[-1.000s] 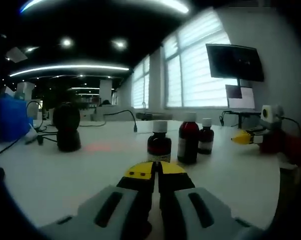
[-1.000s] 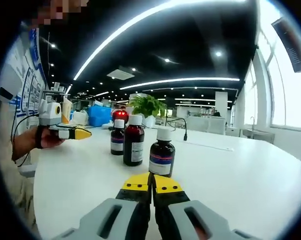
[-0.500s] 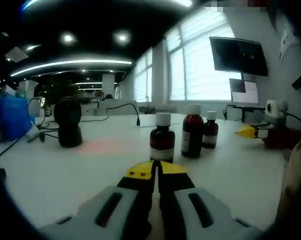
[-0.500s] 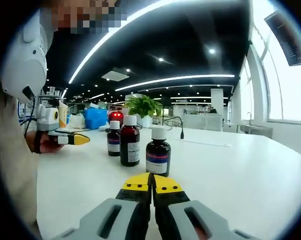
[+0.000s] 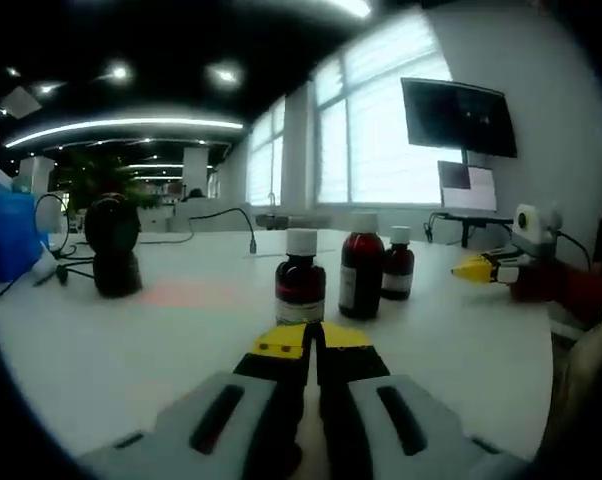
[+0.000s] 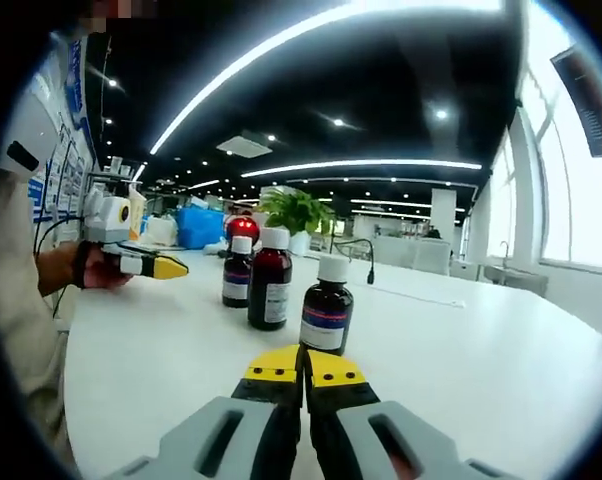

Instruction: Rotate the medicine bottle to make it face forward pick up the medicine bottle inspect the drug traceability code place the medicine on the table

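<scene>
Three brown bottles with white caps stand in a loose row on the white table (image 5: 161,340). The nearest medicine bottle (image 5: 300,288) is upright, close ahead of the left gripper (image 5: 315,338), with the taller bottle (image 5: 361,278) and the small bottle (image 5: 397,263) beyond it toward the right. In the right gripper view the same nearest bottle (image 6: 326,316) stands just ahead of the right gripper (image 6: 303,362).

Both grippers have their yellow tips pressed together with nothing between them, and neither touches a bottle. So, by my reading, the first step — turning the bottle to face forward — has not begun. The next move would call for spreading one pair of jaws, easing them around the bottle's body below the cap, and twisting gently so it stays upright. A black scanner-like stand (image 5: 112,258) sits well apart at the left.
</scene>
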